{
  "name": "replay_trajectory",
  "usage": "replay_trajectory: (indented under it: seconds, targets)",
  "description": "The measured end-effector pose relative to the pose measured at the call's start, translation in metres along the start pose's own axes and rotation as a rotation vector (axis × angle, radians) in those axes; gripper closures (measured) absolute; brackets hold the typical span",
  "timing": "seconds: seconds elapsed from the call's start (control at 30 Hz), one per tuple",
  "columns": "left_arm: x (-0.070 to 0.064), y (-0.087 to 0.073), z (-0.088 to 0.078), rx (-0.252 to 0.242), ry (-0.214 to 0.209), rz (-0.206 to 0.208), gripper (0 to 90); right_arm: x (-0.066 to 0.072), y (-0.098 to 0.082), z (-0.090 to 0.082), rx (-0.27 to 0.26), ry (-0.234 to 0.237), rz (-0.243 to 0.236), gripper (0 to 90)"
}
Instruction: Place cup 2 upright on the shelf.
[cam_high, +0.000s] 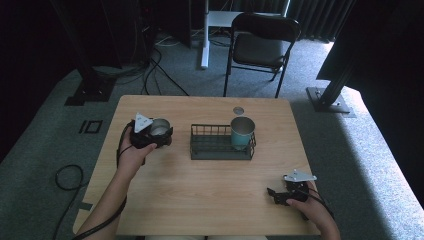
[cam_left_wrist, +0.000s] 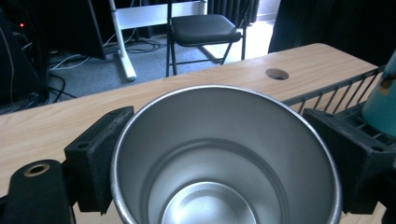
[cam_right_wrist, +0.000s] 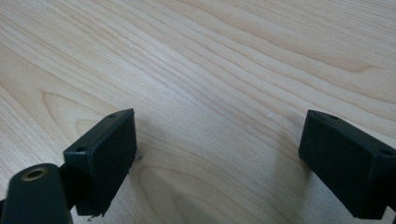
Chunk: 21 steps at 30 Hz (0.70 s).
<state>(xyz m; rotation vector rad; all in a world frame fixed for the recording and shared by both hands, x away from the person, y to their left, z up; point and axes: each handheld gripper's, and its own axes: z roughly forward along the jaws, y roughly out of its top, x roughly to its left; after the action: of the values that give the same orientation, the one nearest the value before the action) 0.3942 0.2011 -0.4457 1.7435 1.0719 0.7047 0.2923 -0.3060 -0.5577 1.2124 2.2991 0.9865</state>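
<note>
With the left gripper (cam_high: 156, 131) pinching the plain silver steel cup (cam_left_wrist: 224, 158) left of the black wire rack (cam_high: 220, 142), keep it upright and clear the rim beside the teal cup (cam_high: 242, 132), while the right gripper (cam_high: 280, 195) rests spread and empty.

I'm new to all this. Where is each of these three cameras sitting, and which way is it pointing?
High view: above the person's side, looking forward and down on the table; both forearms, the left gripper and right gripper show.
Left gripper view: rides the left gripper, looking into the steel cup between its fingers, toward the chair.
Right gripper view: rides the right gripper, facing bare tabletop; its fingers stand apart.
Shared: the high and left gripper views both show the wire basket, teal cup and chair.
</note>
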Motion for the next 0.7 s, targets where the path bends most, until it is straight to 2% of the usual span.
replay_trajectory:
  seconds: [0.43, 0.7]
  targets:
    - [-0.011, 0.027, -0.004, -0.018, -0.009, 0.020, 13.9, 0.000, 0.000, 0.000, 0.000, 0.000, 0.001, 10.9]
    - [-0.025, 0.044, 0.000, -0.033, -0.034, 0.041, 13.9, 0.000, 0.000, 0.000, 0.000, 0.000, 0.000, 10.8]
